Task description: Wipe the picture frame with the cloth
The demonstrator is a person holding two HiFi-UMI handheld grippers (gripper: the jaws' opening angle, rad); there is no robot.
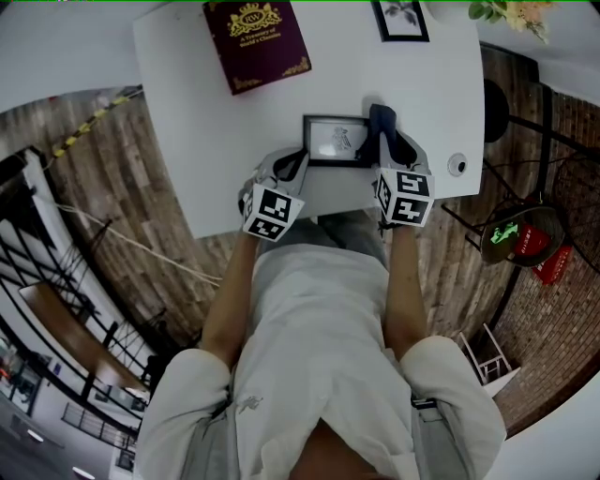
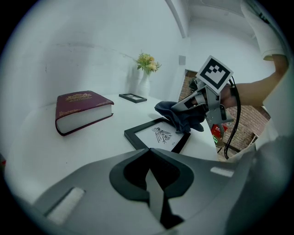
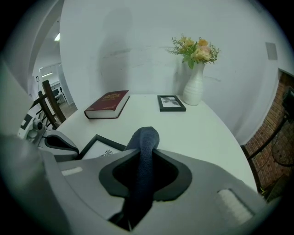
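A black picture frame (image 1: pixel 335 141) with a small drawing lies flat near the front edge of the white table (image 1: pixel 206 141). My right gripper (image 1: pixel 387 142) is shut on a dark blue cloth (image 1: pixel 380 119), which rests on the frame's right edge. In the right gripper view the cloth (image 3: pixel 143 151) runs up between the jaws, with the frame (image 3: pixel 97 147) to the left. My left gripper (image 1: pixel 296 163) sits at the frame's left edge, jaws together, nothing seen between them. The left gripper view shows the frame (image 2: pixel 158 135) ahead and the cloth (image 2: pixel 180 117) draped over its far corner.
A maroon book (image 1: pixel 255 42) lies at the table's far left. A second small black frame (image 1: pixel 401 19) and a white vase with flowers (image 3: pixel 194 87) stand at the back. A round knob (image 1: pixel 457 165) sits at the table's right edge. Chairs (image 3: pixel 46 108) stand beyond the left side.
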